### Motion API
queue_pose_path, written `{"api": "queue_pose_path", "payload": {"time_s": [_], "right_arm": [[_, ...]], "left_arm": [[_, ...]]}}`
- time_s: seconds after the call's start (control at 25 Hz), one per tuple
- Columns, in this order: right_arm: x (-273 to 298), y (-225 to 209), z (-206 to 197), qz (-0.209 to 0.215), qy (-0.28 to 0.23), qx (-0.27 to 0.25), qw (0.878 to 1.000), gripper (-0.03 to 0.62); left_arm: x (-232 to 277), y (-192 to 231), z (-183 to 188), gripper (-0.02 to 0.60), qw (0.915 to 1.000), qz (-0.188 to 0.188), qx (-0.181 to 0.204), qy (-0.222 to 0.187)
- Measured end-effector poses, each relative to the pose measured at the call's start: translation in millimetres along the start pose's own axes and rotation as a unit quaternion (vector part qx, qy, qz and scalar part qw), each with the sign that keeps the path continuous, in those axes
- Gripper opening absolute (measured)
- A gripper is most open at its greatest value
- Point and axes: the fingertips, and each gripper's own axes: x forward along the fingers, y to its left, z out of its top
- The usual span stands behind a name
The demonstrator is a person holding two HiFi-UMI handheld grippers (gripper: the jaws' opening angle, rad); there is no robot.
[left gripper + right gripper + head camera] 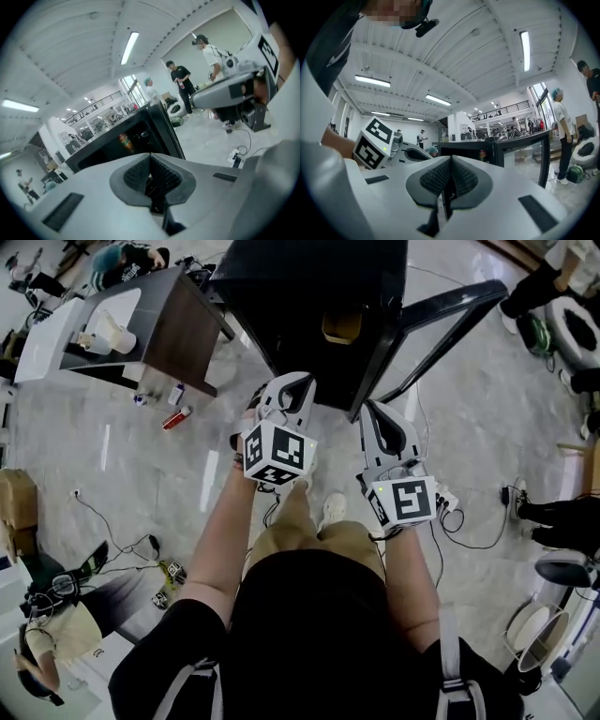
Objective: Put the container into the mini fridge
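Note:
The black mini fridge (309, 296) stands on the floor ahead of me, its glass door (450, 315) swung open to the right. A yellow container (342, 326) sits inside the fridge; the left gripper view shows it as an orange-labelled jar (124, 140) on a dark shelf. My left gripper (296, 382) is held just before the fridge's front edge, jaws shut (150, 155) and empty. My right gripper (375, 411) hangs beside it, a little nearer to me, also shut (451, 160) on nothing. Each gripper shows in the other's view: right gripper (234, 89), left gripper (382, 140).
A dark table (159, 324) with white cups (108, 334) stands at the left. Small bottles (176, 416) lie on the floor below it. A power strip (448, 498) and cables lie at the right. People stand around the room (180, 84).

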Motion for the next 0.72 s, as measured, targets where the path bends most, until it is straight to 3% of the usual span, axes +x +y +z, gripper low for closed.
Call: {"api": "queue_pose_path", "payload": {"time_s": [0.12, 0.28, 0.48, 0.72], "right_arm": [[-3, 5, 8, 0.01, -0.011, -0.002, 1.0, 0.037], [3, 21, 17, 0.035, -0.025, 0.005, 0.999, 0.037], [2, 31, 27, 0.048, -0.036, 0.01, 0.998, 0.037], [0, 39, 40, 0.035, -0.045, 0.005, 0.998, 0.037]], "left_arm": [[-33, 3, 21, 0.023, 0.9978, 0.017, -0.049, -0.041], [-74, 21, 39, 0.023, 0.993, 0.051, -0.075, -0.075], [-106, 36, 68, 0.023, 0.9871, 0.078, -0.069, -0.122], [-131, 50, 87, 0.023, 0.9815, 0.082, -0.062, -0.162]]}}
